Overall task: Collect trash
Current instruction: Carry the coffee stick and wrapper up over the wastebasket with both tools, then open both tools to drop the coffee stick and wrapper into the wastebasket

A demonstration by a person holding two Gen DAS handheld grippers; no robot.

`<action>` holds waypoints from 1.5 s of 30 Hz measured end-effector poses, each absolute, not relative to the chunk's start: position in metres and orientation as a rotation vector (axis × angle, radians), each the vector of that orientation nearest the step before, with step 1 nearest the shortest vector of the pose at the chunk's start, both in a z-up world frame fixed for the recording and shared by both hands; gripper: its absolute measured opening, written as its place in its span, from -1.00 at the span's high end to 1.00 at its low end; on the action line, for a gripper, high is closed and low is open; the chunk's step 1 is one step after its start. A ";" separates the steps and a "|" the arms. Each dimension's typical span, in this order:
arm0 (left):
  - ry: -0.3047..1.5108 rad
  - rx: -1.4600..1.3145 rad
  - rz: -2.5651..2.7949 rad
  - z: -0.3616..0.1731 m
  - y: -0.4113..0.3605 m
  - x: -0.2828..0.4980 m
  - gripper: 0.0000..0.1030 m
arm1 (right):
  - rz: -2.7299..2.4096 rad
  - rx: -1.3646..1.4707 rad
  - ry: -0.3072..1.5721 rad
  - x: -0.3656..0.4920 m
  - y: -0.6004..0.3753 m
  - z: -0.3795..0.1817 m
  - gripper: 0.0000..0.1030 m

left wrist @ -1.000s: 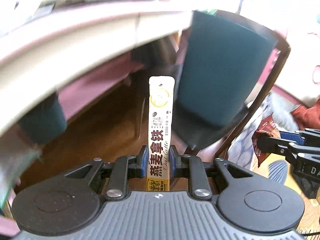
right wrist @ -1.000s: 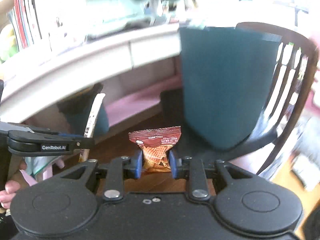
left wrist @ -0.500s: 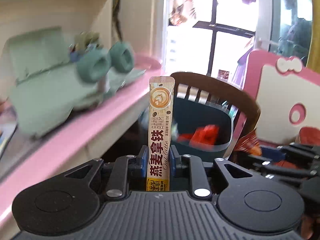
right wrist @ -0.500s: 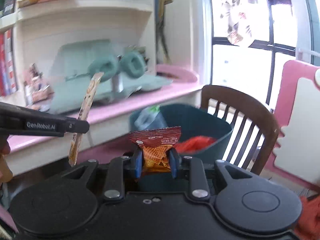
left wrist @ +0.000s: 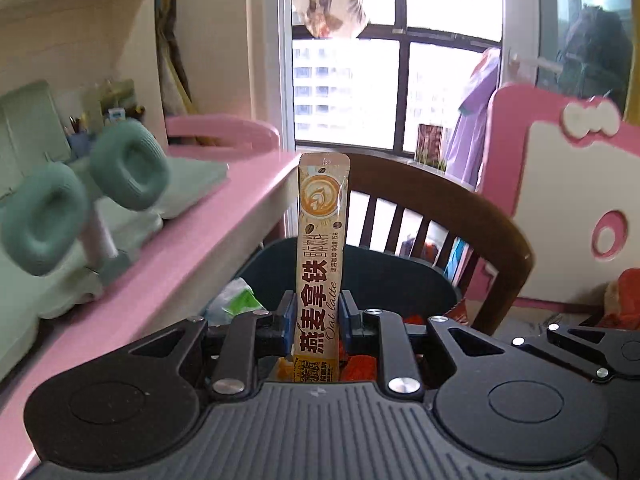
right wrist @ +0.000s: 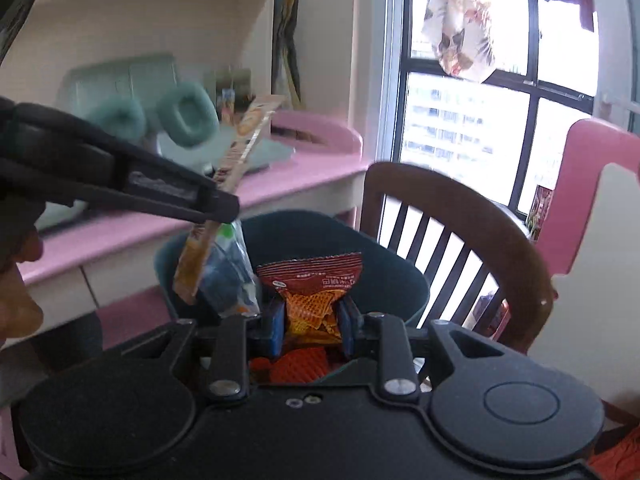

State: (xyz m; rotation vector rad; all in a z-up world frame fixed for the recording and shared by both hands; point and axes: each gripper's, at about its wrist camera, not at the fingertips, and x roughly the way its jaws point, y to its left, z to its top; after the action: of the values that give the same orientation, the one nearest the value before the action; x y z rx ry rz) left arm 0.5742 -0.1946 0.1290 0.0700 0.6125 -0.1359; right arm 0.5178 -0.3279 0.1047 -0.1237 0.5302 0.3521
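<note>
A: Over the dark teal plastic trash bin (right wrist: 404,280), both grippers are loaded. Left gripper (left wrist: 316,318) is clamped on a long tan oat-latte stick sachet (left wrist: 322,248): blue pads pinch its lower third, and it stands upright in the left wrist view.

B: Right side?

A: Right gripper (right wrist: 311,322) is closed tight on a small red crinkled snack packet (right wrist: 312,280). Top edge of the packet sticks up above the pads.

B: Where's the bin relative to them?

A: Directly ahead and below both. It sits on the seat of a dark brown wooden spindle-back chair (right wrist: 472,216), just beside a pink-topped desk (left wrist: 192,256). Orange-red wrappers (right wrist: 296,366) and a clear plastic bag with green print (left wrist: 236,302) lie inside.

B: Cross-view check?

A: The right wrist view shows the left gripper coming in from the left edge, sachet tilted, its lower end over the bin's near-left rim. Can't tell if it touches the bag.

B: Anything else on the desk?

A: Mint-green over-ear headphones on a stand (left wrist: 86,196). Pink-and-white panel (left wrist: 560,208) behind the chair, window (left wrist: 396,92) beyond.
</note>
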 end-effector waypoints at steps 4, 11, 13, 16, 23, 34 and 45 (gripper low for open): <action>0.682 0.072 -0.123 0.098 -0.192 0.599 0.59 | 0.356 -0.163 0.566 0.533 -0.317 0.090 0.49; 0.792 0.053 -0.092 0.059 -0.184 0.626 0.59 | 0.349 -0.185 0.614 0.547 -0.305 0.072 0.48; 0.822 0.058 -0.090 0.051 -0.182 0.631 0.58 | 0.340 -0.182 0.627 0.550 -0.304 0.069 0.46; 0.844 0.081 -0.094 0.042 -0.184 0.633 0.58 | 0.339 -0.188 0.624 0.549 -0.302 0.067 0.43; 0.832 0.117 -0.104 0.039 -0.190 0.626 0.56 | 0.330 -0.189 0.614 0.544 -0.304 0.069 0.29; 0.782 0.100 -0.075 0.065 -0.188 0.598 -0.20 | 0.302 -0.142 0.557 0.518 -0.323 0.089 -0.04; 0.713 0.081 -0.085 0.108 -0.176 0.539 -0.25 | 0.320 -0.062 0.499 0.471 -0.342 0.127 -0.26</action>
State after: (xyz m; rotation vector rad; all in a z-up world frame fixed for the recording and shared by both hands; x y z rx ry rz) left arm 0.5389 -0.1759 0.1079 0.0805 0.7128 -0.0852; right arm 0.4706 -0.3422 0.1274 -0.0624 0.4985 0.3198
